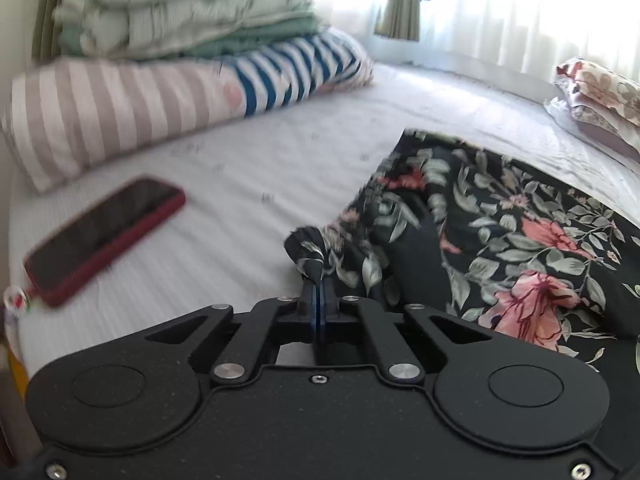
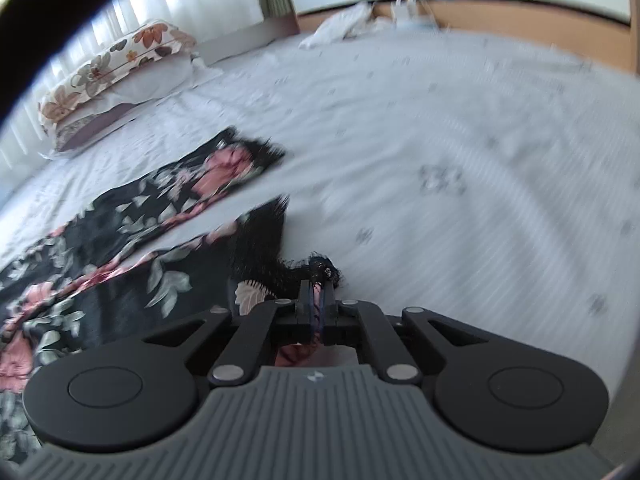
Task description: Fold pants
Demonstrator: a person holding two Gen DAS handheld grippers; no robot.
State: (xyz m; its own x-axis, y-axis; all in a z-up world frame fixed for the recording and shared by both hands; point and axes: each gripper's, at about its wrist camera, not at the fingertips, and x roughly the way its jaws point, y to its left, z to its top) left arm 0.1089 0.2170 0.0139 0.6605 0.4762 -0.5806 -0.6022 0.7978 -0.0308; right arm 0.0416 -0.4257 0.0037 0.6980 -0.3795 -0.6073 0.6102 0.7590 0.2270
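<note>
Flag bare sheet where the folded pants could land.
Free: white bedsheet right of the black floral pants, up to the wooden footboard. Crowded: red-cased phone, striped pillow, floral pillows.

The soft black pants with pink flowers and grey-green leaves (image 1: pixel 520 240) have a black fringe at the leg ends. The bed with the white sheet (image 1: pixel 240 184) has tiny grey marks all over it. The flat phone in a dark red case (image 1: pixel 104 236) has a black screen. The long pillow with pale pink and white stripes (image 1: pixel 112 116) lies next to a cloth with blue and white stripes (image 1: pixel 296 72). On top is a folded light green blanket with darker green leaf marks (image 1: pixel 176 4). The white pillow with orange and brown flowers (image 2: pixel 112 64) is by the white curtain (image 2: pixel 192 4). The black left hand-held gripper (image 1: pixel 319 280) has blue pads.
</note>
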